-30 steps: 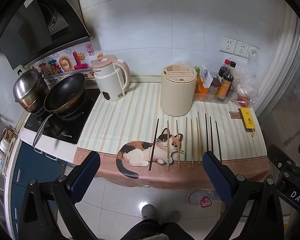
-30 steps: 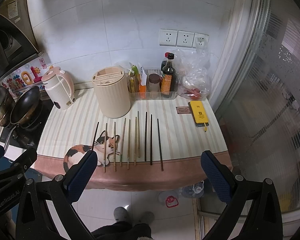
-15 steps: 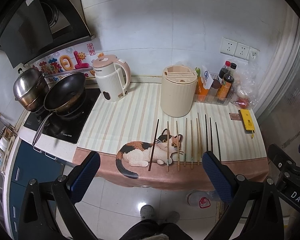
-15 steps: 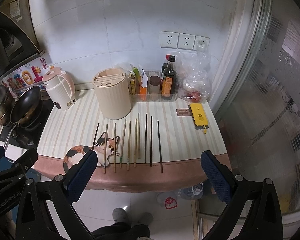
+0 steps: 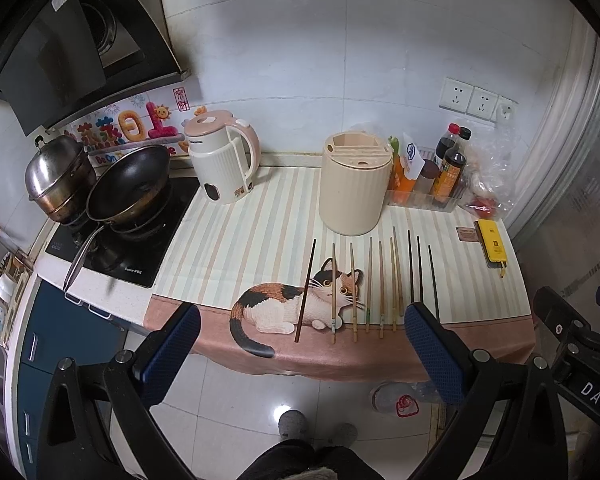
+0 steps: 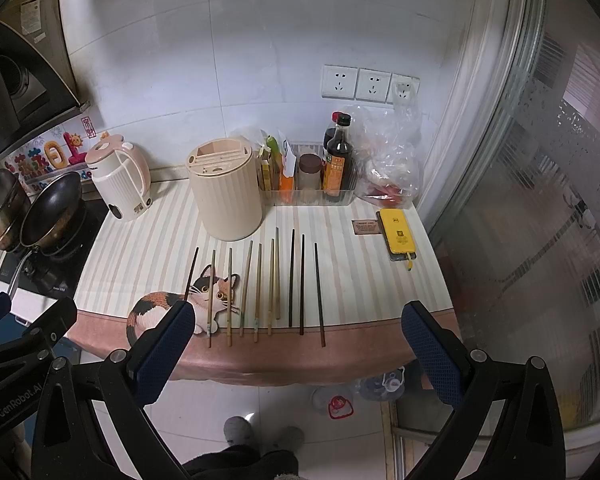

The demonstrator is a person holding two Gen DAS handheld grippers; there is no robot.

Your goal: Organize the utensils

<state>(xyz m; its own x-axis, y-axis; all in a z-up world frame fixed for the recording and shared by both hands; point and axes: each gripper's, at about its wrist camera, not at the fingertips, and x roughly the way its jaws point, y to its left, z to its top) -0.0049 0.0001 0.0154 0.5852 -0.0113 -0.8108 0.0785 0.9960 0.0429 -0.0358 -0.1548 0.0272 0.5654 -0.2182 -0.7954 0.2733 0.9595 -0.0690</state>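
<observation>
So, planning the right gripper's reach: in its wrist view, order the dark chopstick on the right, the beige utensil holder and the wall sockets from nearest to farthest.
From the right gripper:
1. Dark chopstick, just ahead, near the counter's front edge.
2. Beige utensil holder, mid-counter, left of centre.
3. Wall sockets, on the back wall.

Chopsticks (image 5: 380, 284) are lying in a row at frame centre, before the holder (image 5: 355, 188); the kettle (image 5: 222, 162) is standing left of it.

Chopstick (image 6: 187, 276) end behind finger, seemingly.
</observation>
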